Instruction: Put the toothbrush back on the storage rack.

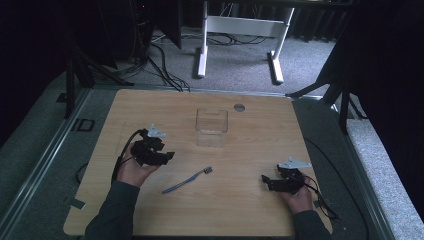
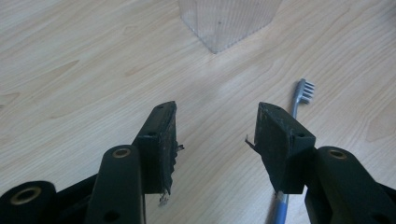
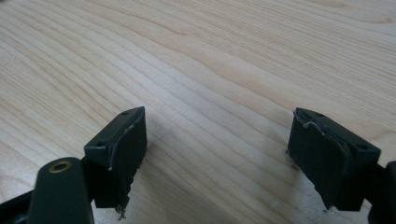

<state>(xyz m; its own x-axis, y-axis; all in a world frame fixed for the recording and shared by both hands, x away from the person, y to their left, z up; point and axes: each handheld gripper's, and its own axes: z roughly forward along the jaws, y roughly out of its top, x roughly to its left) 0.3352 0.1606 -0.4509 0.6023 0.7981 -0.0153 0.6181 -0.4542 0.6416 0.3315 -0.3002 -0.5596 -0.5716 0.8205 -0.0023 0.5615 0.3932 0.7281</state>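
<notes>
Left tongs apart, empty, toothbrush just beside their right jaw, clear box ahead. Right tongs apart over bare worktop.

Pale wood-grain tabletop. Clear colourless plastic box. Blue toothbrush, grey-white bristles. Black left claw and right claw.

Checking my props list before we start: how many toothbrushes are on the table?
1. A blue toothbrush lies flat on the wooden table, between the two grippers and nearer the person than the clear container, which looks empty.
</notes>
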